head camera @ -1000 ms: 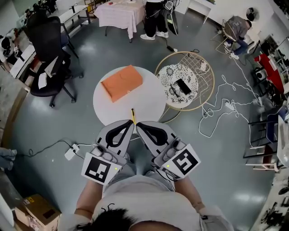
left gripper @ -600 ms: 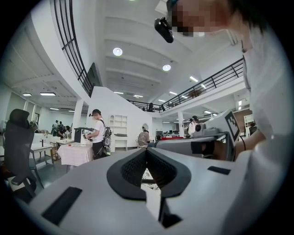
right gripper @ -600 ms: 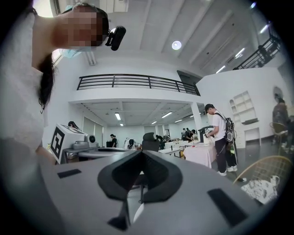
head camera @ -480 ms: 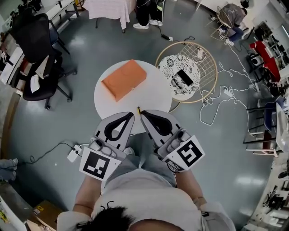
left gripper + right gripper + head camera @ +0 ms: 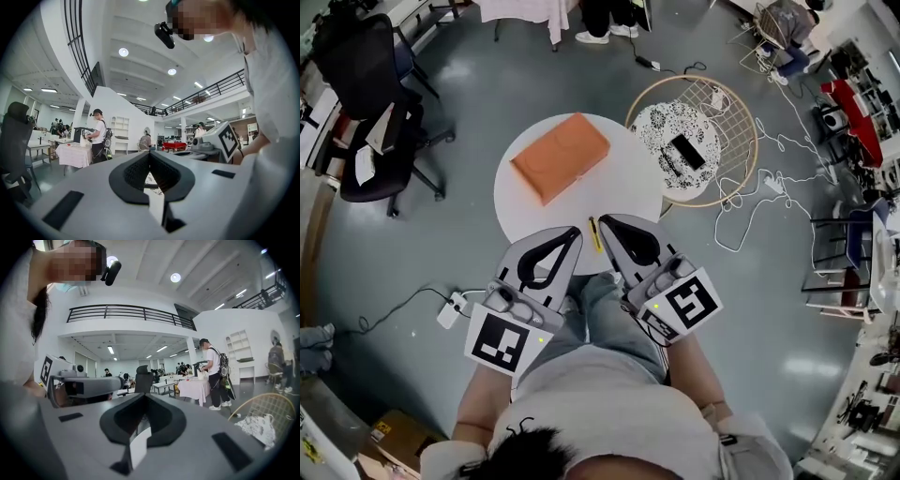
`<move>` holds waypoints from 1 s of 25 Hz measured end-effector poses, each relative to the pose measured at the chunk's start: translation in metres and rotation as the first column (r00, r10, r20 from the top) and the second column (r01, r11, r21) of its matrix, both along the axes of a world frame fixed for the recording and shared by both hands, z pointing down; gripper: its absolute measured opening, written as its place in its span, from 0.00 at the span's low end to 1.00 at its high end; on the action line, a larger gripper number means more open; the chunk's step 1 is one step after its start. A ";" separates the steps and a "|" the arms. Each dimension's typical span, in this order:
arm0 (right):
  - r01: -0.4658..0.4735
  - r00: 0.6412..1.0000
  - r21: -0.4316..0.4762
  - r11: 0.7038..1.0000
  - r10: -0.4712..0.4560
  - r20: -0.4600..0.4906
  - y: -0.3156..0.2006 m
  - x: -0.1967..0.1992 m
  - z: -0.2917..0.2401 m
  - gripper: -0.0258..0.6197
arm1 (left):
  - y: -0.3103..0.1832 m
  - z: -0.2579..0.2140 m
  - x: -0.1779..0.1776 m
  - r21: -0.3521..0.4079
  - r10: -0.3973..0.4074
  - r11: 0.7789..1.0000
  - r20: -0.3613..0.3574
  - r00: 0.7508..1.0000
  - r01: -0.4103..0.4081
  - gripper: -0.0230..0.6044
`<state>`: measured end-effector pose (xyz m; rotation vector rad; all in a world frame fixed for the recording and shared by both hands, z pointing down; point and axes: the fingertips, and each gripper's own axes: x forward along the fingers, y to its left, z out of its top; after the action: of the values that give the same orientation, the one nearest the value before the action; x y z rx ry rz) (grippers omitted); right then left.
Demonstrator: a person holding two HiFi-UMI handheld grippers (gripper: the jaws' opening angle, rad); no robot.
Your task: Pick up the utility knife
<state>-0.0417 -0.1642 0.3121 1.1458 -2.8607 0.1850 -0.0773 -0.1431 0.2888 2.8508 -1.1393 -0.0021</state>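
The utility knife [image 5: 594, 234], slim and yellow with a dark tip, lies on the near edge of the round white table [image 5: 623, 183]. In the head view it shows in the gap between my two grippers. My left gripper [image 5: 577, 232] is held just left of the knife, its jaws shut with nothing in them. My right gripper [image 5: 603, 221] is held just right of it, also shut and empty. Both are raised above the table edge. The left gripper [image 5: 150, 153] and right gripper [image 5: 145, 394] views look out across the room, and the knife is hidden in both.
An orange box [image 5: 560, 157] lies on the table's far half. A round wire-rimmed stand [image 5: 741, 150] with a patterned cloth and a black device stands to the right. An office chair [image 5: 366, 75] is at the left. Cables [image 5: 750, 220] and a power strip [image 5: 450, 313] lie on the floor.
The person has stepped closer to the table. Both grippers have come forward over its near edge, so the knife now lies between them instead of ahead of their tips.
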 end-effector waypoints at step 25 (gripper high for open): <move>-0.164 0.966 -0.436 0.885 0.055 -0.253 -0.064 0.027 0.246 0.11 | -0.054 0.082 0.015 -0.141 0.028 0.990 0.020 0.999 -0.025 0.05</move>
<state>-0.0150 -0.2277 0.5581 1.1375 -2.3654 0.6416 -0.0621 -0.1969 0.3709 2.7472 -1.0599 0.1066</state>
